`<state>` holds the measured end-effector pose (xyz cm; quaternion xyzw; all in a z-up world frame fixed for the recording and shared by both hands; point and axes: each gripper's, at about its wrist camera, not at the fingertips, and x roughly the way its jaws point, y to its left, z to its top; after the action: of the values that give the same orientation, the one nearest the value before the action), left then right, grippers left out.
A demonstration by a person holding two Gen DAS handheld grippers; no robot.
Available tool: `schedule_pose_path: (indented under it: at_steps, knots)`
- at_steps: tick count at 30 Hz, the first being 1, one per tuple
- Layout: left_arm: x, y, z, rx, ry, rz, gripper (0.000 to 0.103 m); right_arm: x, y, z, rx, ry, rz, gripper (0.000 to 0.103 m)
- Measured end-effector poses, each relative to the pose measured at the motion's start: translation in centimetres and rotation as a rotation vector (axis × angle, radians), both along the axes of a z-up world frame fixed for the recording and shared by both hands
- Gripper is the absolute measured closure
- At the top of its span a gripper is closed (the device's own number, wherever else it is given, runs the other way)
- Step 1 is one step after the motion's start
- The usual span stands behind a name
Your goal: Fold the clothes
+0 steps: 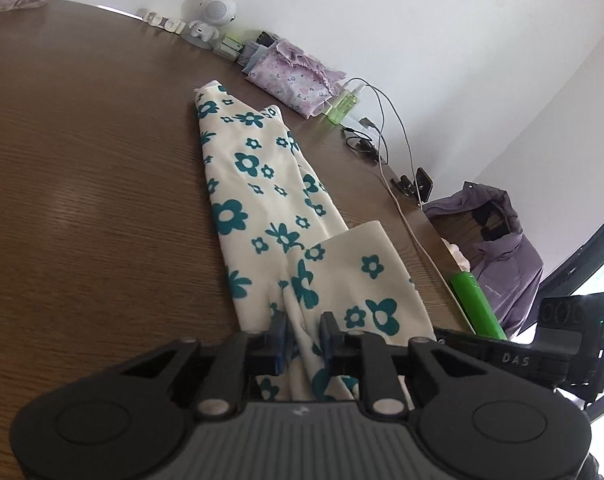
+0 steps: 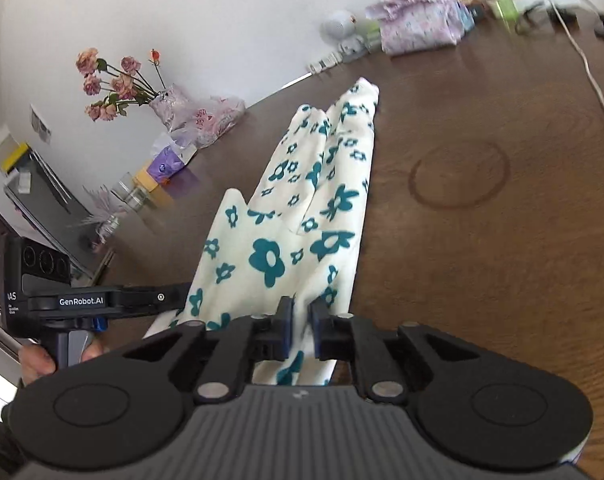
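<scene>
Cream cloth garment with teal flower print (image 1: 262, 208) lies stretched lengthwise on the brown wood-grain counter (image 1: 82, 180), far end flat on the surface, near end lifted by both grippers. Left gripper (image 1: 304, 340) has a bunched fold of the cloth running between its blue pads, jaws narrow and clamped on the fabric. Right gripper (image 2: 300, 330) is the same: narrow gap, cloth pinched between its pads, near edge hanging below.

From the right wrist view the left gripper's black body shows at left, a hand (image 2: 42, 360) around its handle.

Along the wall: white round-headed robot figurine (image 1: 212, 16), folded lilac floral fabric (image 1: 290, 76), small green spray bottle (image 1: 344, 106), tangle of grey and white cables (image 1: 382, 132). Bright green cylinder (image 1: 478, 304) near the counter's edge, purple jacket (image 1: 498, 248) draped just beyond it. On the other side, vase of dried pink roses (image 2: 114, 80) beside a crumpled plastic bag (image 2: 210, 116).
</scene>
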<state>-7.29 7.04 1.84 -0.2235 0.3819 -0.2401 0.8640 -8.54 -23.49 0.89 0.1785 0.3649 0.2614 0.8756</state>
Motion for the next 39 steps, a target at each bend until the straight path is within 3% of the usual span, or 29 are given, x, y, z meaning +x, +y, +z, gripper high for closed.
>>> schedule_pose_path:
  at_steps: [3,5,7,11,13,17,21,24,27,29,31,34,36,37,39]
  knots:
    - [-0.2,0.2,-0.3,-0.007,-0.008,0.002,0.086,-1.0,-0.4,2.1,-0.068,-0.128,-0.043,0.081]
    - [-0.2,0.2,-0.3,-0.007,-0.014,0.001,0.086,-2.3,-0.8,3.9,-0.01,-0.235,-0.013,0.084]
    - [-0.2,0.3,-0.4,-0.018,-0.011,0.0,0.086,-3.0,0.1,4.6,0.046,-0.282,0.089,0.089]
    - [-0.2,0.8,-0.6,-0.046,-0.011,0.024,0.083,-2.2,4.2,2.1,-0.07,-0.209,0.189,0.096]
    - [-0.4,1.1,0.3,0.02,-0.064,0.057,0.081,-1.5,4.8,0.4,-0.08,-0.15,0.173,0.098]
    - [-1.0,2.4,3.0,0.113,-0.183,0.128,0.08,-1.7,4.6,-0.2,-0.068,-0.151,0.169,0.099]
    - [-3.0,1.8,5.5,0.145,-0.226,0.01,0.077,-2.0,4.5,-0.5,-0.063,-0.162,0.161,0.099]
    - [-3.2,-1.1,4.6,0.221,-0.169,-0.037,0.075,-2.2,4.6,0.0,-0.078,-0.176,0.156,0.099]
    - [-3.7,-2.5,4.0,0.165,-0.178,-0.017,0.077,-2.8,4.4,0.9,-0.097,-0.219,0.136,0.093]
    - [-3.7,-3.6,3.5,0.192,-0.168,-0.048,0.077,-3.7,3.4,2.3,-0.096,-0.288,0.074,0.084]
    - [-3.6,-4.4,2.6,0.262,-0.164,-0.041,0.077,-4.1,2.2,3.1,-0.107,-0.303,-0.007,0.064]
    - [-3.6,-4.4,2.1,0.271,-0.167,-0.033,0.075,-3.5,2.2,2.8,-0.213,-0.28,-0.062,0.063]
    - [-3.8,-4.5,2.2,0.283,-0.176,-0.023,0.074,-3.0,2.8,2.1,-0.264,-0.258,-0.058,0.07]
    - [-3.9,-4.4,2.4,0.278,-0.183,-0.014,0.074,-2.6,3.1,1.7,-0.258,-0.235,-0.059,0.087]
    - [-4.4,-4.1,2.7,0.259,-0.205,0.002,0.072,-1.9,2.6,1.1,-0.136,-0.18,-0.044,0.099]
